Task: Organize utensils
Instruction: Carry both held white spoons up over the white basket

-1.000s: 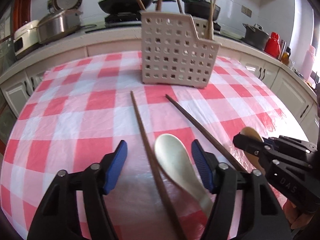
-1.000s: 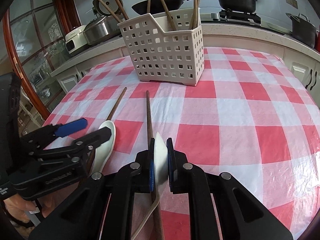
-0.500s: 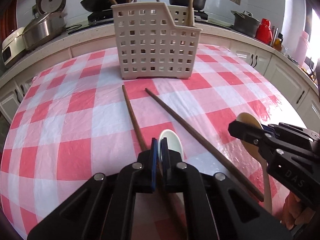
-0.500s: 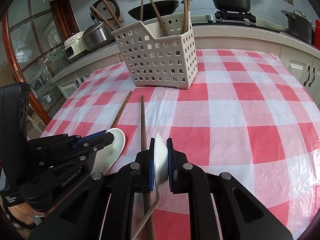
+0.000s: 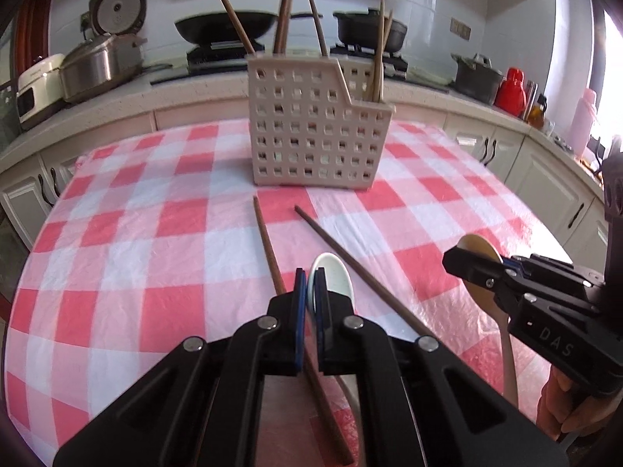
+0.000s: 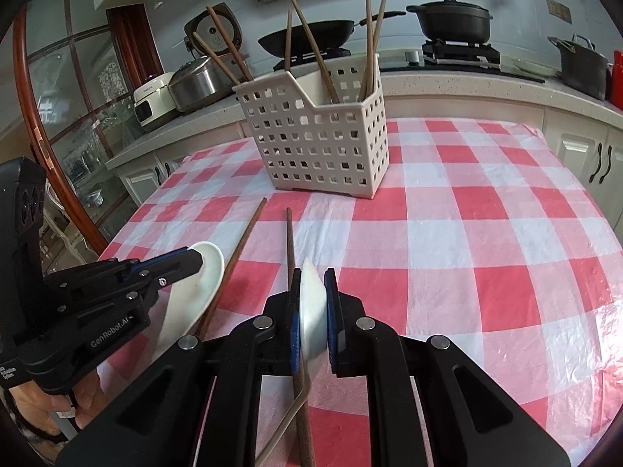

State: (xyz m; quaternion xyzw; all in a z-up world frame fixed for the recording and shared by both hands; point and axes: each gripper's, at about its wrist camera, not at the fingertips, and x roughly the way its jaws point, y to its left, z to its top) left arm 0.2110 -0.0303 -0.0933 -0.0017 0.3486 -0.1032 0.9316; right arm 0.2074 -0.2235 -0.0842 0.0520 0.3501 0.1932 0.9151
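Left gripper (image 5: 310,292): fingers clamped on rim of white spoon (image 5: 335,280), bowl raised above table (image 5: 117,257). Right gripper (image 6: 312,311): fingers clamped on second spoon (image 6: 311,303), held on edge. Two brown chopsticks (image 5: 268,249) lie loose on checked cloth between grippers and basket (image 5: 311,132). Basket upright mid-table, several chopsticks standing inside.

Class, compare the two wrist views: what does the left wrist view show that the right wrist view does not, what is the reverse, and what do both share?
Only the left wrist view shows the red kettle and pink bottle on the counter. Only the right wrist view shows the glass door. Both show the white basket holding chopsticks, two chopsticks on the tablecloth, and each hand-held gripper shut on a white spoon.
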